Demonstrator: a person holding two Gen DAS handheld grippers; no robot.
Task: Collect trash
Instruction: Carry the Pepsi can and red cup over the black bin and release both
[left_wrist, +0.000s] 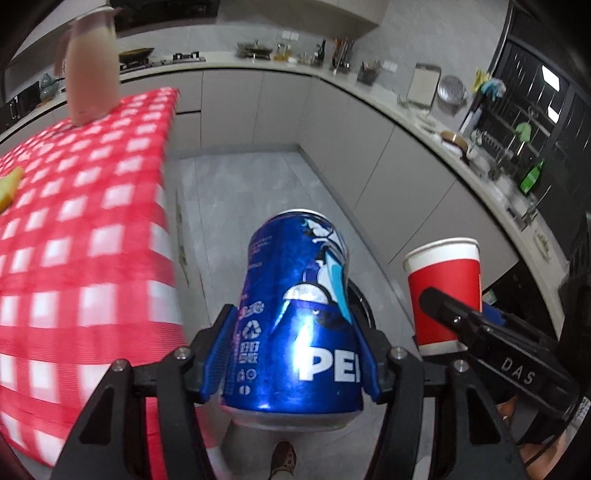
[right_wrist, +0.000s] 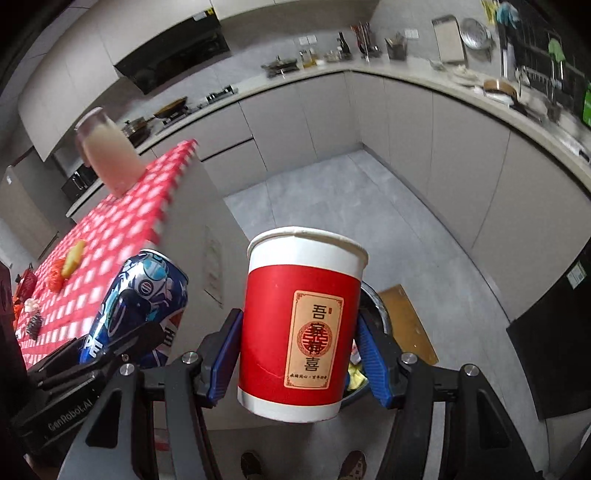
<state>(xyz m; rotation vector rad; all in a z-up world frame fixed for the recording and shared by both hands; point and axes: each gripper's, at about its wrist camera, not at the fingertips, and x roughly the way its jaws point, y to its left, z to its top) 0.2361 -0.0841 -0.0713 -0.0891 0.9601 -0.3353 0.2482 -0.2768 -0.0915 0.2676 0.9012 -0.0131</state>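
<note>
L fingers (left_wrist: 295, 354) pinch Pepsi can (left_wrist: 299, 314), R fingers (right_wrist: 299, 354) pinch red paper cup (right_wrist: 301, 325). Bin (right_wrist: 373, 332) below fingers, mostly hidden. Risks: cup crush, can slipping, missed drop.

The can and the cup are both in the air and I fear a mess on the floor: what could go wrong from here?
1. The blue can is held low by the left gripper, top leaning outward; it may pivot or slip.
2. The paper cup in the right gripper could crumple if squeezed.
3. Both hang close above the bin, only partly visible; a release could miss.
</note>
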